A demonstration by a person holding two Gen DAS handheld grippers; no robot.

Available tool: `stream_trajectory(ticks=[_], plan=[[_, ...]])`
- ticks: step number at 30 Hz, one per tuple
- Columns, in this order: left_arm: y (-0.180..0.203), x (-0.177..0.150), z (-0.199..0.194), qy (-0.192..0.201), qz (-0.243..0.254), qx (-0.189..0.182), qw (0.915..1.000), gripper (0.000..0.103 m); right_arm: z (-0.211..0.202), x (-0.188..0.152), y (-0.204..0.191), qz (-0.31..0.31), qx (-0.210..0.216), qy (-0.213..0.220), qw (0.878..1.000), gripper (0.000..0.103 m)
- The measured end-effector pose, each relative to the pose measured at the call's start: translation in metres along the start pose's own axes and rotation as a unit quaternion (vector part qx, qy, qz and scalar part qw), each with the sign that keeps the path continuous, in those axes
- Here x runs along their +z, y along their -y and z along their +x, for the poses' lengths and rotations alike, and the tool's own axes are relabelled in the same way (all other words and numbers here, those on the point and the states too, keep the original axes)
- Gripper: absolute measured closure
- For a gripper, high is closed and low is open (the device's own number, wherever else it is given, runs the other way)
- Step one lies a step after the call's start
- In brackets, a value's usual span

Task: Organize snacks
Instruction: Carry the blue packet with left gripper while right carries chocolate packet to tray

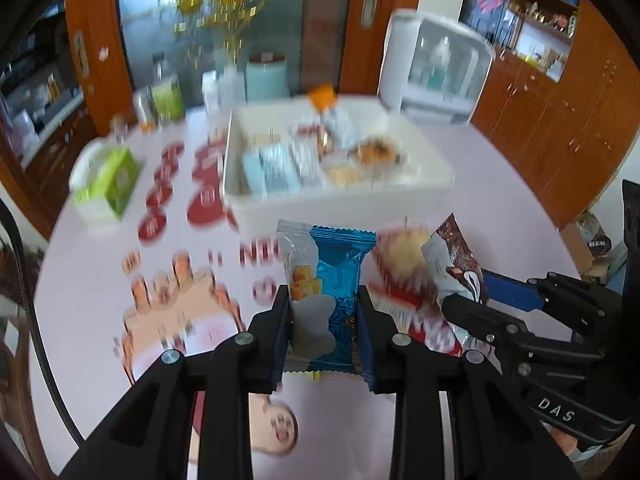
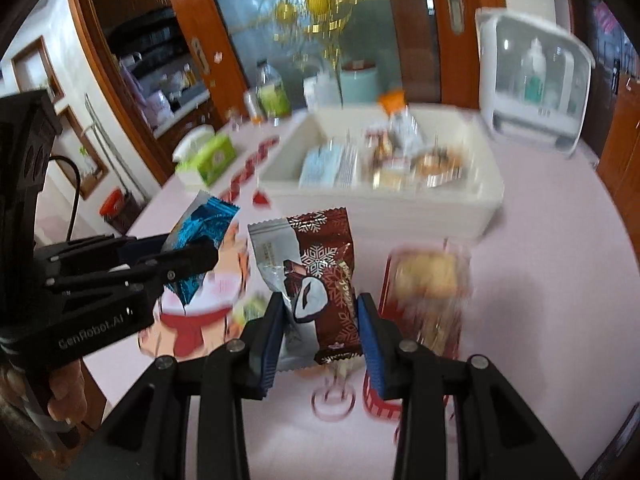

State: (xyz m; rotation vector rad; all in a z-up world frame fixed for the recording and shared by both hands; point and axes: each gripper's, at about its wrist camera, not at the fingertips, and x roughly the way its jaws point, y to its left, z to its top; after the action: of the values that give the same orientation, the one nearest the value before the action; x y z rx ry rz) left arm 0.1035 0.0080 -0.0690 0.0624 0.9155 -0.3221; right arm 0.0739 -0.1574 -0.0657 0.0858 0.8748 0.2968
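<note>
I have my left gripper (image 1: 324, 320) clamped on a blue snack packet (image 1: 332, 280), its pads pressing both long sides so the packet stands upright above the pink tablecloth (image 1: 500, 184). My right gripper (image 2: 318, 328) is closed on a brown snowflake packet (image 2: 320, 280), likewise upright between the pads. Both packets are off the table, side by side, with the blue one left of the brown. Below and just right of the brown packet a clear-wrapped pastry on a red tray (image 2: 424, 280) lies on the cloth. Beyond it, toward the table's far edge, sits the white bin (image 2: 400, 208), already holding several wrapped snacks that are too blurred for me to name. A green tissue box (image 1: 108, 184) stands near the left edge, and a white cabinet with a clear door (image 2: 532, 80) at the far right corner.
</note>
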Motion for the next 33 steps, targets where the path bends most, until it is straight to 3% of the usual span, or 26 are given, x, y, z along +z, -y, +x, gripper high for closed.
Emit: stream_trajectory(ticks=[10, 17, 24, 33], plan=[[0.005, 0.119, -0.038, 0.108, 0.018, 0.016, 0.9939, 0.075, -0.035, 0.124, 0.018, 0.017, -0.046, 0.101, 0.994, 0.067], [0.011, 0.183, -0.036, 0.151, 0.025, 0.046, 0.9871, 0.075, -0.026, 0.180, 0.035, 0.036, -0.069, 0.131, 0.988, 0.067], [0.007, 0.209, 0.009, 0.132, 0.011, 0.077, 0.9883, 0.075, 0.012, 0.194, 0.053, 0.051, -0.100, 0.102, 0.988, 0.066], [-0.009, 0.201, 0.092, 0.051, -0.006, 0.101, 0.9935, 0.075, 0.087, 0.181, 0.072, 0.049, -0.126, 0.013, 0.991, 0.066]])
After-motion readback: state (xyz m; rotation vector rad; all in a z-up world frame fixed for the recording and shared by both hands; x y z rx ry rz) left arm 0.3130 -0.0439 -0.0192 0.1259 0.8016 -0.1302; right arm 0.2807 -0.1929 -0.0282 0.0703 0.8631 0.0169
